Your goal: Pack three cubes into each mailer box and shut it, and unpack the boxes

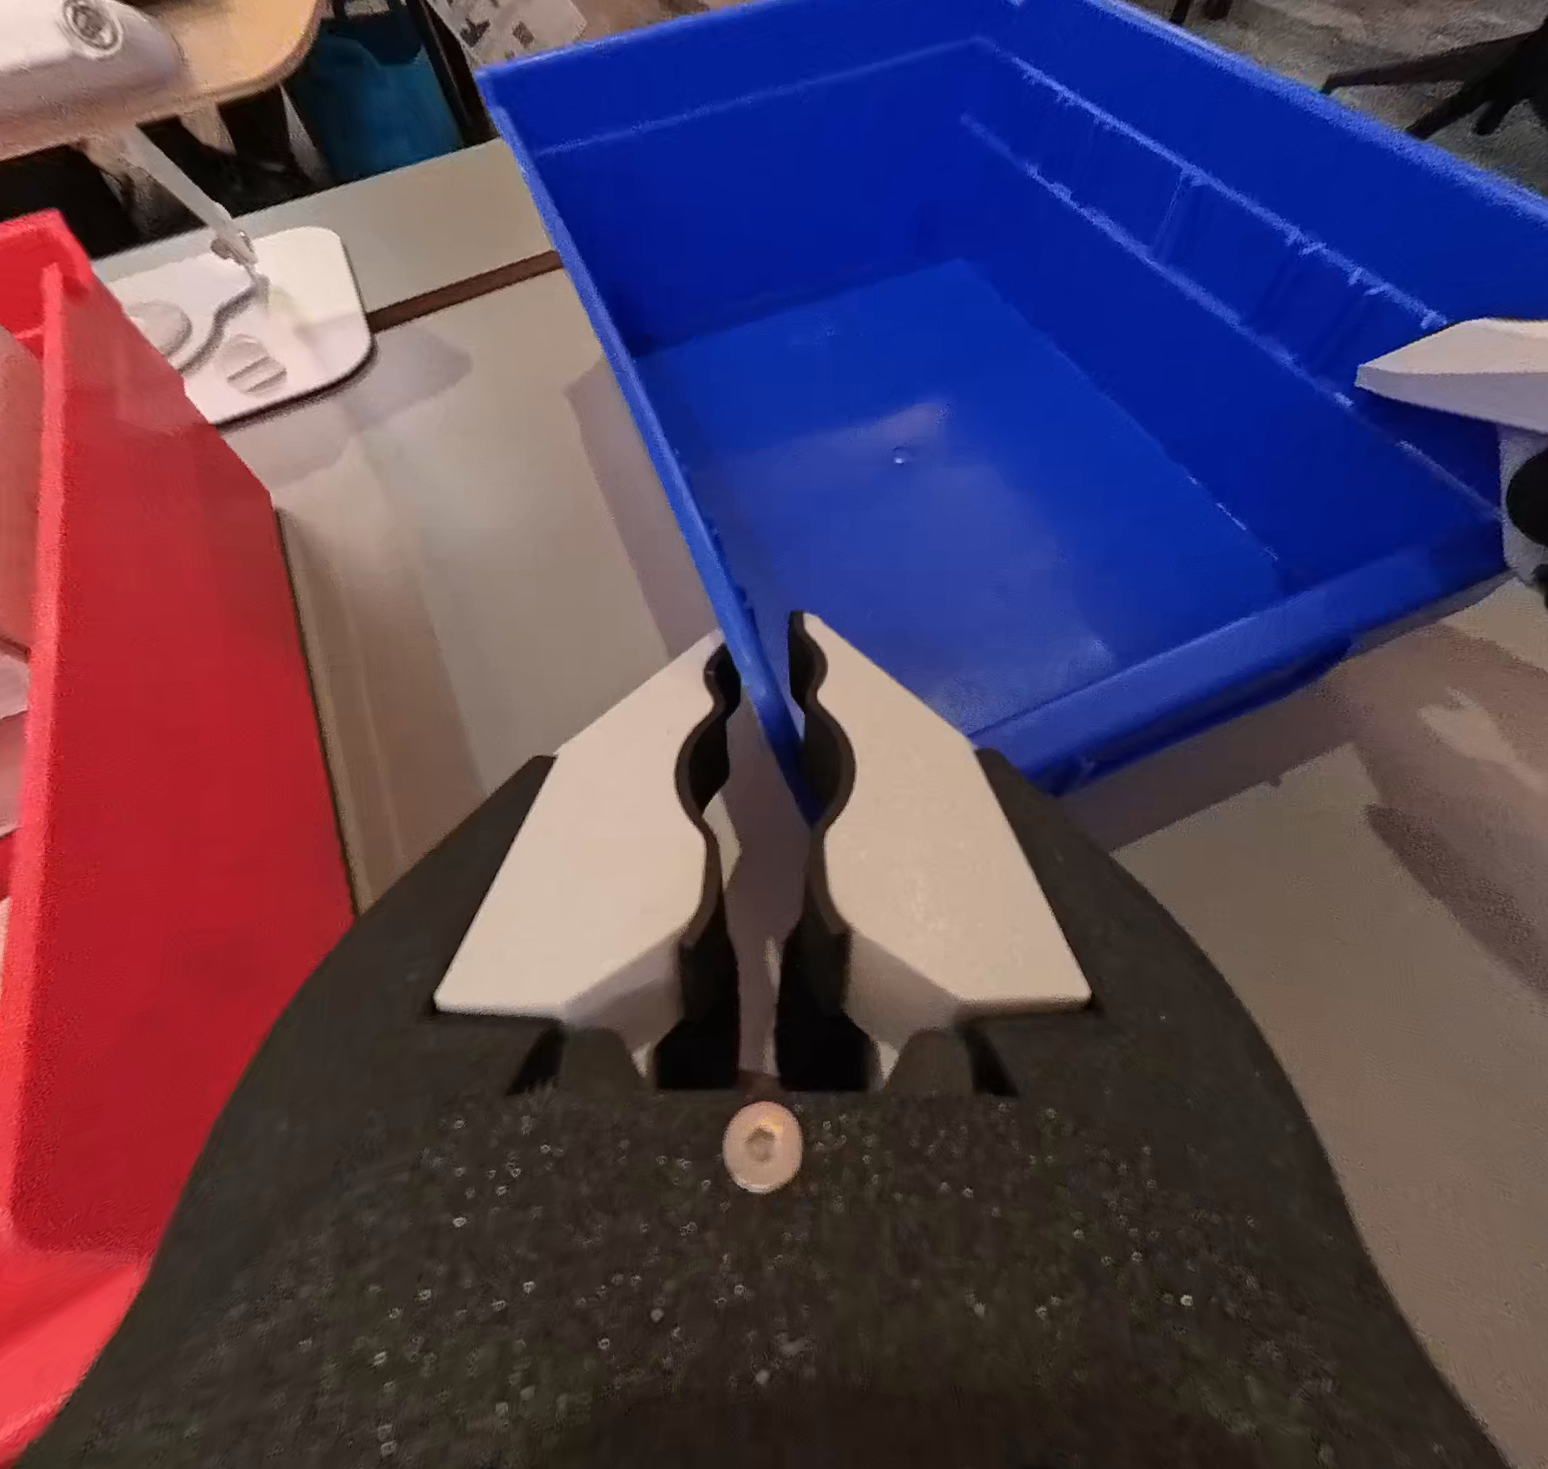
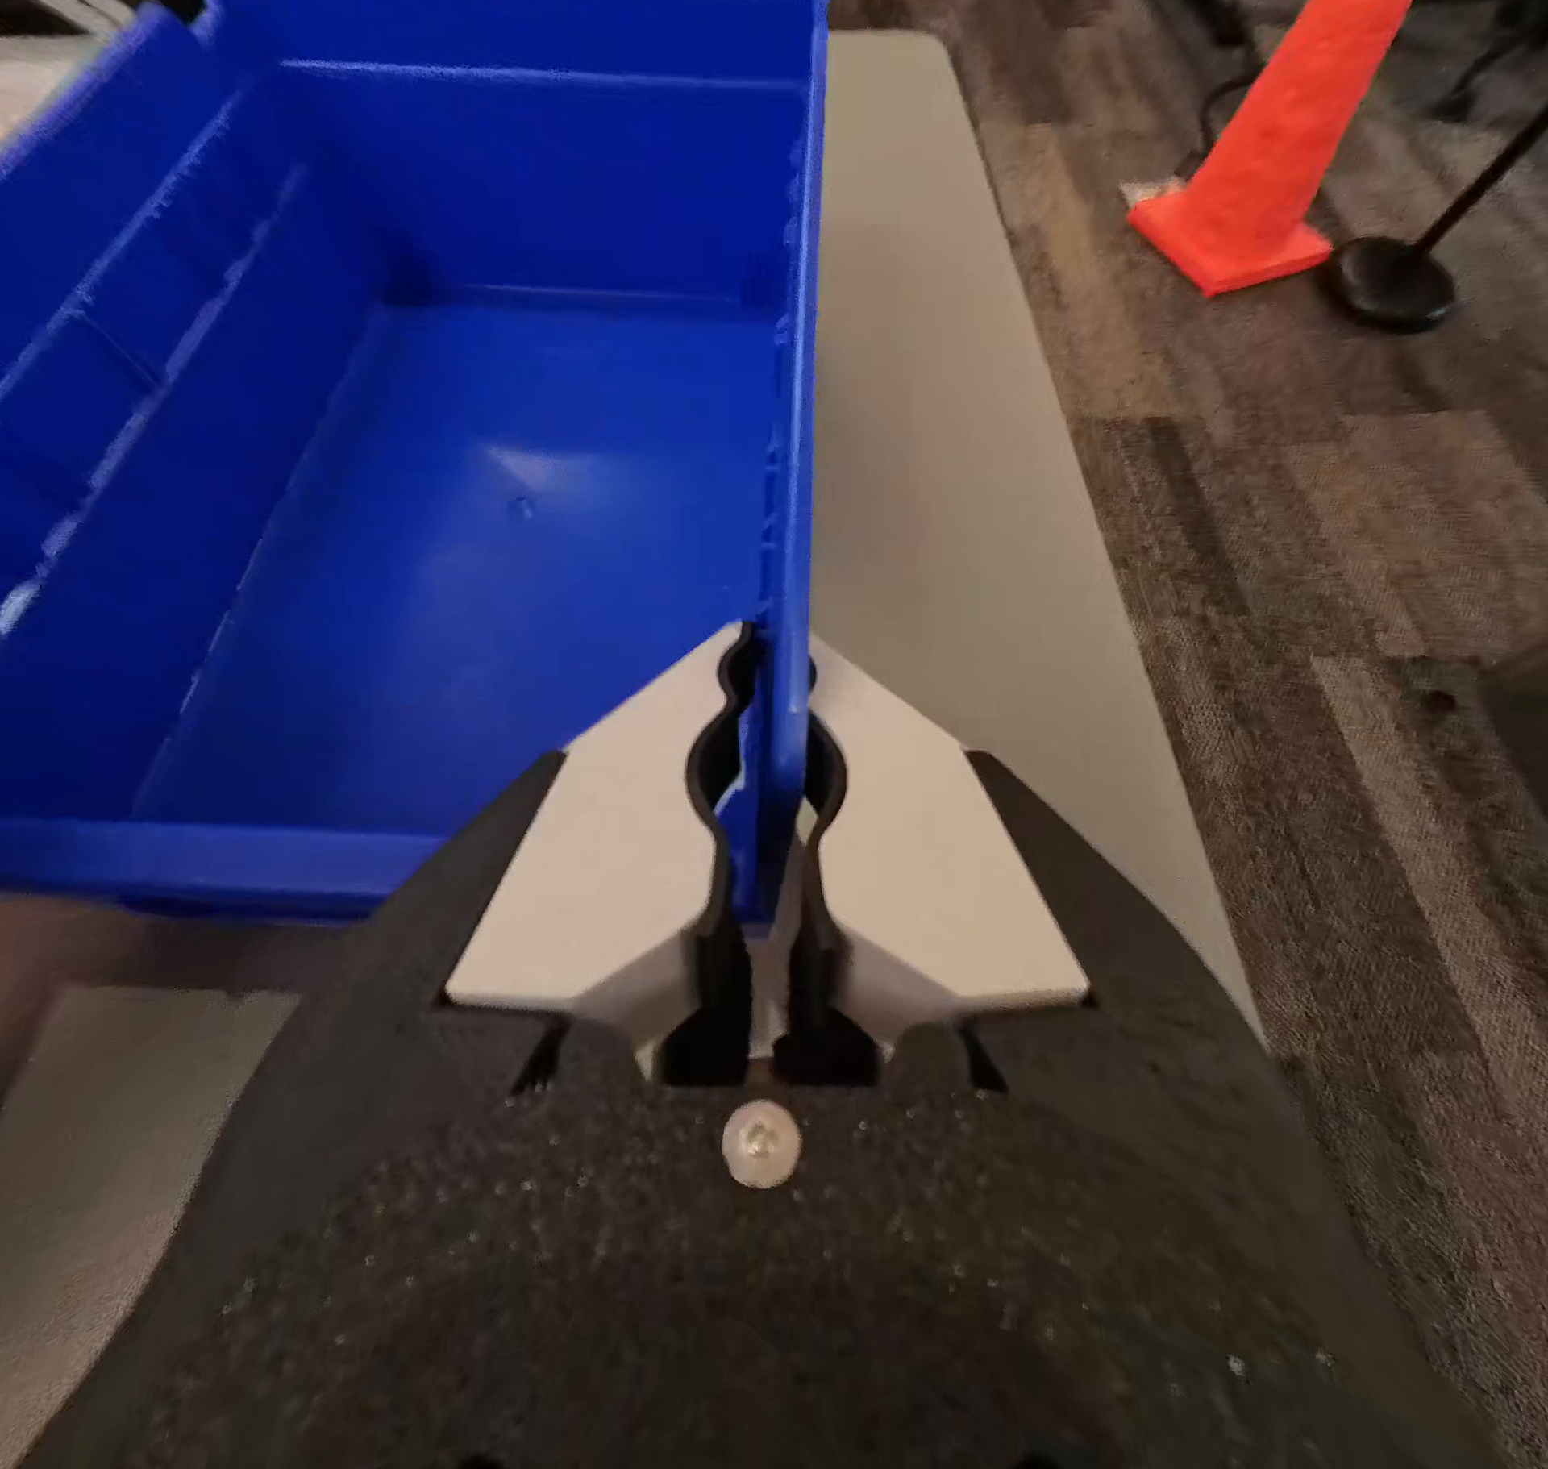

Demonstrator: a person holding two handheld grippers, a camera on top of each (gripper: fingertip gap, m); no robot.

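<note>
Left of the fingers stands a red bin (image 1: 151,675). The left gripper (image 1: 764,675) is pinched onto the left wall of the blue bin (image 1: 963,507), which sits empty ahead of its fingers. The right gripper (image 2: 775,666) clamps the right wall. The bin looks stiff, light, slick plastic; walls near the corners seem the sensible hold. No cubes or mailer boxes in sight.

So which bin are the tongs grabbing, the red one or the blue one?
The blue bin. Both tongs, left and right, pinch its side walls; the red bin sits beside it, untouched.
</note>
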